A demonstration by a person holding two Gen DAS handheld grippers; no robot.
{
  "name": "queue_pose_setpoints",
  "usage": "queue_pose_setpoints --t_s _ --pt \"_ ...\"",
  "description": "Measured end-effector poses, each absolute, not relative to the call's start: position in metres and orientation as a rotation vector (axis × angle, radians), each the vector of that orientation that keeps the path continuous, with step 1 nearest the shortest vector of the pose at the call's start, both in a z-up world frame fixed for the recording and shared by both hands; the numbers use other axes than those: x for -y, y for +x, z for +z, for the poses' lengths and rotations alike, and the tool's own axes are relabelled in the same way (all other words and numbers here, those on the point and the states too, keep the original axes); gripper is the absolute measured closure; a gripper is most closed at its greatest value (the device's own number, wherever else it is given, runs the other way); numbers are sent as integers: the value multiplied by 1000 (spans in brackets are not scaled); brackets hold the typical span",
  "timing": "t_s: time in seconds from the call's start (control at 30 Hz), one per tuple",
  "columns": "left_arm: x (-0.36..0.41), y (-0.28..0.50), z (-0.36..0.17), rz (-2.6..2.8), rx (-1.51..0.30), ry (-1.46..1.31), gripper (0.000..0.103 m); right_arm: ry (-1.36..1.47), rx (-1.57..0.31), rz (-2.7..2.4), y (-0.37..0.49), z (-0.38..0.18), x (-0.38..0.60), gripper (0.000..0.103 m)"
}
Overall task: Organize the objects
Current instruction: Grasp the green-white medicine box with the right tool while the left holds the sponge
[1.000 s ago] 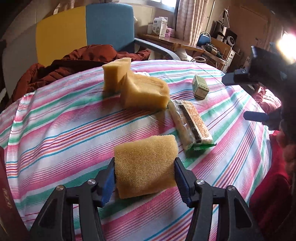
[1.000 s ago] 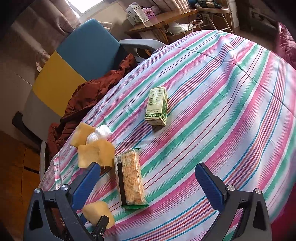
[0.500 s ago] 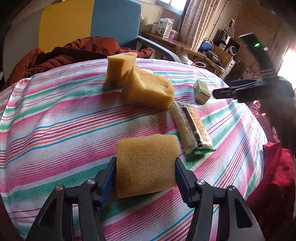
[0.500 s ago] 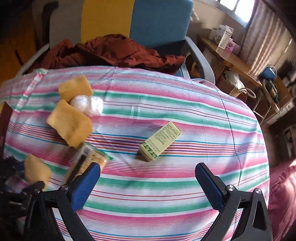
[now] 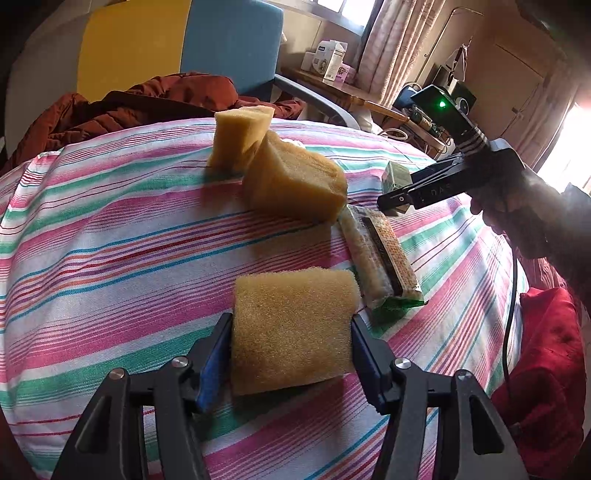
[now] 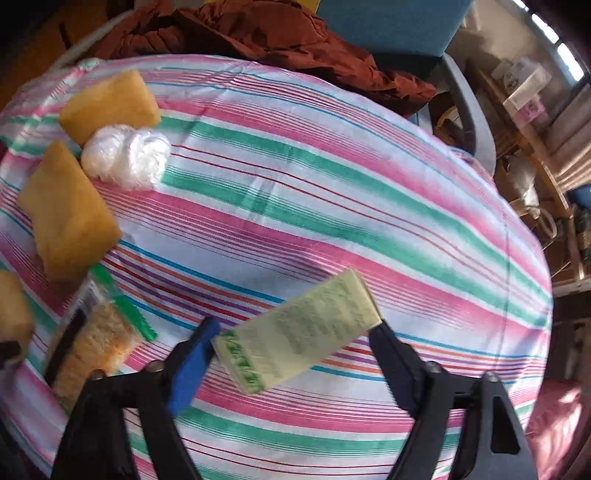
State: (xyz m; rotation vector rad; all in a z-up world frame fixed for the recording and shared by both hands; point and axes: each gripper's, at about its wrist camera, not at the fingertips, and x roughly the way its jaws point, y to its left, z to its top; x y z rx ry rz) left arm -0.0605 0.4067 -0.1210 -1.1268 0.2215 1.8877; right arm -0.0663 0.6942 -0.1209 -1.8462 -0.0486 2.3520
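Note:
My left gripper [image 5: 291,332] is shut on a yellow sponge [image 5: 291,325] just above the striped tablecloth [image 5: 110,229]. Two more yellow sponges [image 5: 295,181] [image 5: 236,140] lie further back, with a wrapped cracker pack [image 5: 380,258] to the right. My right gripper [image 6: 295,336] hangs open over a green and cream box [image 6: 299,332], which lies diagonally between its fingers on the cloth. In the left wrist view the right gripper [image 5: 395,199] reaches in from the right over that box [image 5: 397,177].
A white plastic bundle [image 6: 125,155] lies between the far sponges. A dark red jacket [image 6: 258,33] lies on a blue and yellow chair [image 5: 221,44] behind the table. A red cushion [image 5: 546,362] sits at the right edge. A wooden shelf [image 5: 332,74] with boxes stands behind.
My right gripper has swung round and come down over the green box, which now sits between its fingers. My left gripper still holds its sponge and has moved slightly forward.

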Motion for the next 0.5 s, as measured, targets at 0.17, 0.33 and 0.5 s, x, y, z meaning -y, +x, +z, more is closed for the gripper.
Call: queue_pose_setpoints --t_s 0.17,0.33,0.5 --pt "-408 -57 -120 1898 -245 -1116 42 -1769 -60 2333 -47 -117 -691 29" --pt "-400 -55 -112 1915 -250 -1149 44 -1654 -159 2348 -18 -96 -674 29" --pt "-379 -43 -92 1941 -251 -1124 45 -1555 -200 2407 -3 -65 -645 29"
